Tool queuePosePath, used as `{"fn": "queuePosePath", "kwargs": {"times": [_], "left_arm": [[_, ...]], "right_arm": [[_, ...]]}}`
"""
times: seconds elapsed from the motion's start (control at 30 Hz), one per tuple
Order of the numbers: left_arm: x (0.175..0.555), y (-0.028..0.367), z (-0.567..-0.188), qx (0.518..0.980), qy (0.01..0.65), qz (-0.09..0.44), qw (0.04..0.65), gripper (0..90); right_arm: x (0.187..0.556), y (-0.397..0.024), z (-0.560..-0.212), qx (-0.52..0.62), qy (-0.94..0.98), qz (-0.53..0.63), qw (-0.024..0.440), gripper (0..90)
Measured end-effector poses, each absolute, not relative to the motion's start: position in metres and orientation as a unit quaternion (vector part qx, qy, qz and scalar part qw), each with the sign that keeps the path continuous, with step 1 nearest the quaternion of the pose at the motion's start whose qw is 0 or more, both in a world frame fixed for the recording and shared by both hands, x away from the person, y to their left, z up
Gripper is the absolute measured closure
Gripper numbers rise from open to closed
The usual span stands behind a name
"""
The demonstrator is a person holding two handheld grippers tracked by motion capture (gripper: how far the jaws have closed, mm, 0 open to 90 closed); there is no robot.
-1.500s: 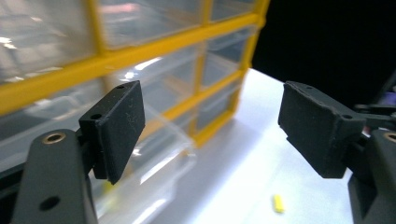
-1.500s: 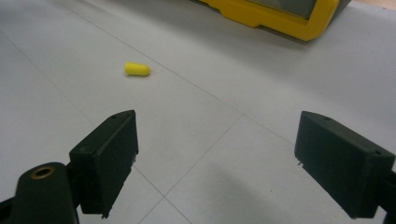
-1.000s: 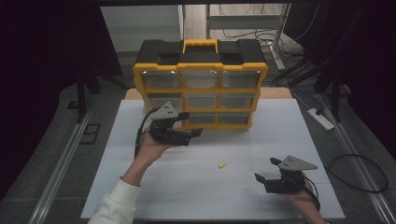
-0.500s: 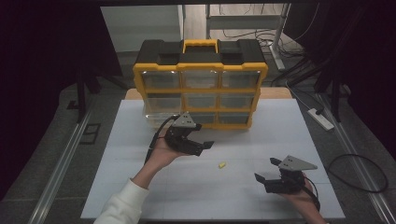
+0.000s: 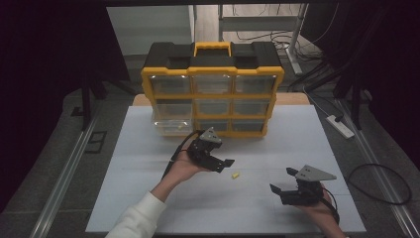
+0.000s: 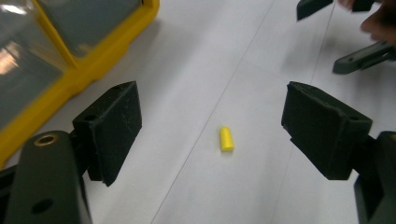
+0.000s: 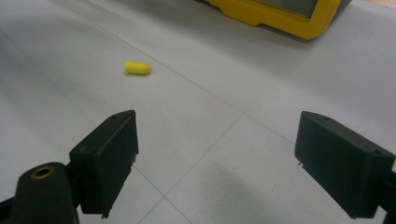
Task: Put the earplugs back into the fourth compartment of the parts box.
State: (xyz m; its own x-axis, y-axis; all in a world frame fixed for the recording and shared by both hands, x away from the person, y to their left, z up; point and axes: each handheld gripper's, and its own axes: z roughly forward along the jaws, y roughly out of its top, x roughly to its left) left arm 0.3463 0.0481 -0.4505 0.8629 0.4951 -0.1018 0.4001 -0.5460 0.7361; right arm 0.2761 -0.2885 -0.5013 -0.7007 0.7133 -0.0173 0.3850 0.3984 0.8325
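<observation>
Nearest the person, the right gripper rests low at the right of the white table, held in the right hand, its jaws spread wide with nothing between them; in the right gripper view the jaws frame bare tabletop, and the small yellow peg lies well ahead and off to the left of them. Farther in, the left gripper is carried in the left hand above the middle of the table, tilted down toward the surface, jaws likewise released and empty. The yellow peg lies on its side on the table just beside and slightly right of that gripper's tips in the high view; in the left gripper view the peg sits on the table between the two open jaws, near the middle of the gap, touched by neither. Beyond both stands a yellow and black drawer organizer at the table's far edge, its lower-left clear drawer pulled forward of the others.
</observation>
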Motion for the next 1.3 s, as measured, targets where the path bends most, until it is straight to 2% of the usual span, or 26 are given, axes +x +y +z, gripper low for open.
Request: {"fn": "queuePosePath", "kwargs": {"times": [0.23, 0.97, 1.3], "left_arm": [[0.348, 0.03, -0.471, 0.896, 0.247, 0.054, 0.364, 19.2], [0.351, -0.007, -0.511, 0.927, 0.227, 0.047, 0.295, 20.1], [0.352, -0.009, -0.516, 0.933, 0.218, 0.041, 0.285, 26.0]], "right_arm": [[0.276, -0.288, -0.501, 0.337, 0.815, 0.433, 0.189, 14.3], [0.276, -0.288, -0.502, 0.336, 0.817, 0.429, 0.188, 14.3], [0.276, -0.288, -0.502, 0.335, 0.818, 0.428, 0.189, 14.3]]}}
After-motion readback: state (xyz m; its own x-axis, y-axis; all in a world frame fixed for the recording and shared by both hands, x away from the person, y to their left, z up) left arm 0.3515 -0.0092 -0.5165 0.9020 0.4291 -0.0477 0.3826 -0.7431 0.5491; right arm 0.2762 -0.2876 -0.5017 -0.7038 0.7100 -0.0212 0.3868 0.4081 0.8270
